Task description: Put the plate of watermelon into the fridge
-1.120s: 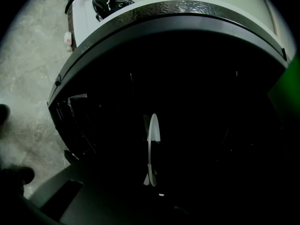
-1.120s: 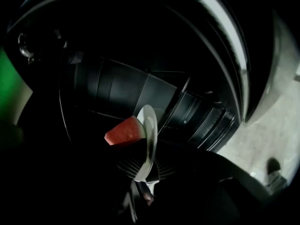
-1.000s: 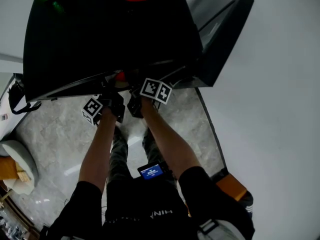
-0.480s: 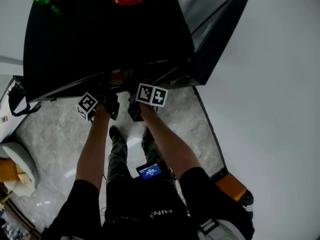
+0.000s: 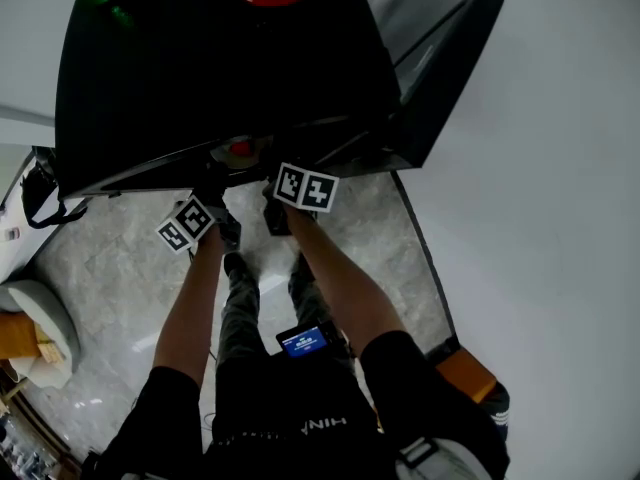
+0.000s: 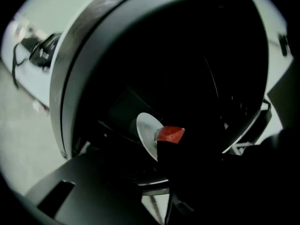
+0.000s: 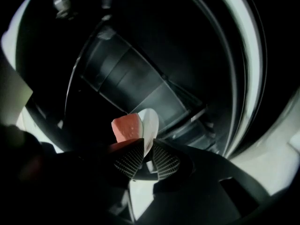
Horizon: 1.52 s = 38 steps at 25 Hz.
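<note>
Grey marble floor (image 5: pixel 100 258), black open-doored fridge (image 5: pixel 200 68): plate at the threshold.
Your white round plate (image 7: pixel 150 121) with its red watermelon wedge (image 7: pixel 126 127) barely advanced this last second (no shelf yet). The right gripper (image 7: pixel 147 142) has its fingers pinched on the rim; the left gripper (image 6: pixel 165 149) is too dark, so I cannot tell.

The floor (image 5: pixel 110 268) under me is glossy pale grey marbled stone, with a bright smear of reflected light on it. A plain white wall (image 5: pixel 560 168) runs down my right side. A round pale seat (image 5: pixel 30 318) sits at the far left.
</note>
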Tool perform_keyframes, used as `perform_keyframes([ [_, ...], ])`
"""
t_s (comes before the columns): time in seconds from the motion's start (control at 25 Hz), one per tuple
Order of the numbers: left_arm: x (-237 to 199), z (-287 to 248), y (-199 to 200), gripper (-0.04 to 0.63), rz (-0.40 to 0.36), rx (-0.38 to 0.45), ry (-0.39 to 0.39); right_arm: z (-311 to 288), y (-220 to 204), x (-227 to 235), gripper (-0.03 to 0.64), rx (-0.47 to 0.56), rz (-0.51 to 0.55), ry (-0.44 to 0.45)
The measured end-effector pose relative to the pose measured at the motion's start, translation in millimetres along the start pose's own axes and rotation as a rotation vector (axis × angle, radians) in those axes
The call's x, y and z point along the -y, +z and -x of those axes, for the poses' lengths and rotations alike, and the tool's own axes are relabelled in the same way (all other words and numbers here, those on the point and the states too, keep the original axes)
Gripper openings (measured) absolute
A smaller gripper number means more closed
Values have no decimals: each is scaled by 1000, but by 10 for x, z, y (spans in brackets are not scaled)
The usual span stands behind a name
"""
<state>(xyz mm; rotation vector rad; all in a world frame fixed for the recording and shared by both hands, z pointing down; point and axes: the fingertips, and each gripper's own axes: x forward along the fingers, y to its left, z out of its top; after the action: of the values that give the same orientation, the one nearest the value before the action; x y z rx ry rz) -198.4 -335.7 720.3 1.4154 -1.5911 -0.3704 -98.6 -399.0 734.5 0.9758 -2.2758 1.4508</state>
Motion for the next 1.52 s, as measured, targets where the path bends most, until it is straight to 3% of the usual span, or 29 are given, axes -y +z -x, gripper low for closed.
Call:
perform_keyframes([
  [0.08,-15,-11,9,54,-121,-3,46,23,28,-2,47,16,105,-35],
  [0.16,-9,-67,19,28,-189,-13,60,15,28,-19,34,11,189,-53],
  [0.56,55,-350,144,21,-378,-70,92,-137,196,-31,29,4,346,-98],
  [0.84,57,-533,309,21,-395,-72,90,-300,377,-66,29,4,413,-123],
  [0.96,173,-502,311,14,-401,-78,16,-265,401,-95,29,4,440,-127],
  [1.2,608,-171,171,14,-534,-83,-155,60,206,-387,29,-4,470,-32],
  [1.36,1028,127,183,14,-533,-53,-304,373,203,-784,28,3,449,80],
  [1.52,1315,493,210,14,-495,-50,-358,831,216,-1112,28,19,423,153],
])
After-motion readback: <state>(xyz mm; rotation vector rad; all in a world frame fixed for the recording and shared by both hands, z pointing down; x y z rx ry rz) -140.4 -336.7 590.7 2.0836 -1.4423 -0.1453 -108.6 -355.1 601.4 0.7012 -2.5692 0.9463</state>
